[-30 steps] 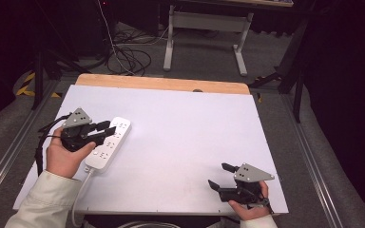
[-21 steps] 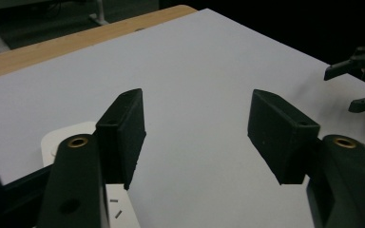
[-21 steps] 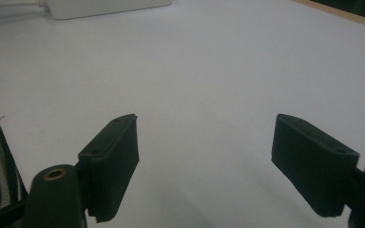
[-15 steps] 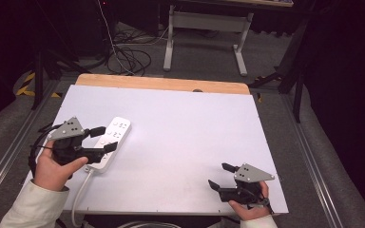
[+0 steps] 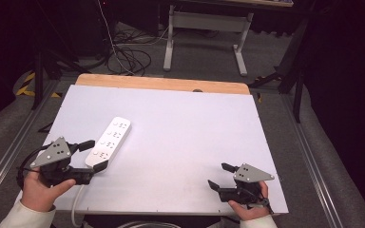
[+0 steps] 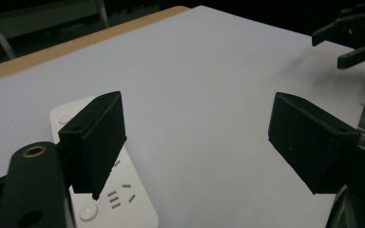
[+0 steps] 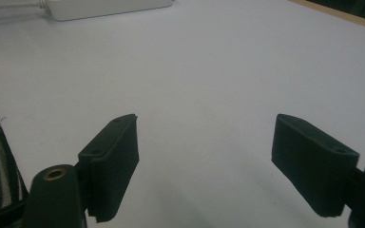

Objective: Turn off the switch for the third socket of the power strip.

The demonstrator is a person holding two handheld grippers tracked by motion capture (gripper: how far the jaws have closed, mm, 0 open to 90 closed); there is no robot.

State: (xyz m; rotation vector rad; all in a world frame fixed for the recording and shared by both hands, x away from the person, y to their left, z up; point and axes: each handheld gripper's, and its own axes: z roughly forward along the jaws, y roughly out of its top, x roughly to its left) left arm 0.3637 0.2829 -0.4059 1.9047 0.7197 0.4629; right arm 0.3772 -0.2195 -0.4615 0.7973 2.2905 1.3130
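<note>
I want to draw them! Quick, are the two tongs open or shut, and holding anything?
Left tongs: open, just opened wide, holding nothing; the white power strip lies free beside them.
Right tongs: open, empty.

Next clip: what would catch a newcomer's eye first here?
The white power strip lies alone at the left of the white table, running away from the person. The left hand-held gripper sits at its near end, jaws wide apart after just opening, the strip's end by one jaw rather than gripped. At the near right corner, the right hand-held gripper waits open over bare table.
</note>
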